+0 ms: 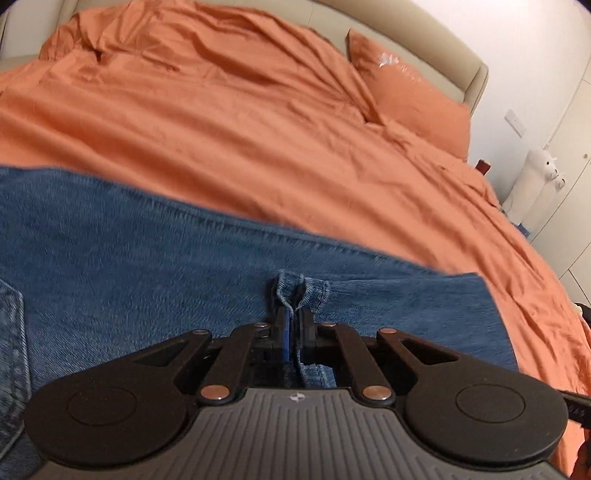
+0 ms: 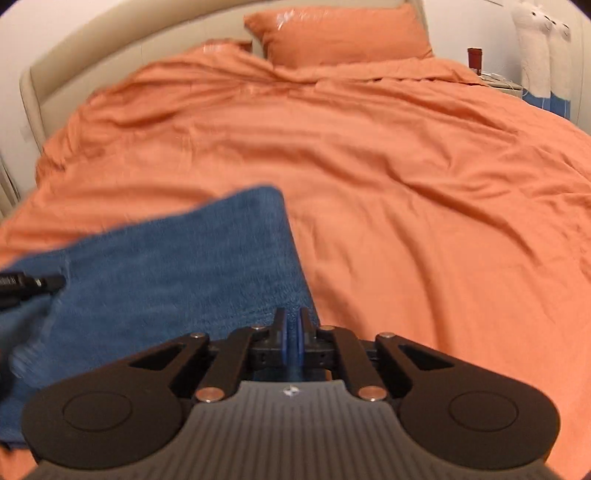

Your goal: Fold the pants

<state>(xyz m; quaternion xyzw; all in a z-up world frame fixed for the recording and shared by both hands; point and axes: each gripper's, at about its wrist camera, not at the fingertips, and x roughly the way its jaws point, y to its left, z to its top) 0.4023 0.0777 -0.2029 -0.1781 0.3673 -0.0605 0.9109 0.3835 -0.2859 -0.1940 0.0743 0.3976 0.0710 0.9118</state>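
Blue denim pants (image 1: 147, 266) lie on an orange bed cover (image 1: 258, 129). In the left wrist view my left gripper (image 1: 294, 314) is shut on a bunched hem or seam edge of the pants, which pokes up between the fingers. In the right wrist view my right gripper (image 2: 293, 319) is shut on the near right edge of the pants (image 2: 166, 269); denim shows between the blue pads. The picture there is blurred. A black part of the other gripper (image 2: 29, 286) shows at the far left, over the denim.
The bed has a beige padded headboard (image 2: 110, 48) and orange pillows (image 2: 340, 33) at the far end. A white plush toy (image 1: 535, 177) and a dark red cup (image 2: 474, 57) stand beside the bed on the right. Orange cover (image 2: 406, 184) stretches beyond the pants.
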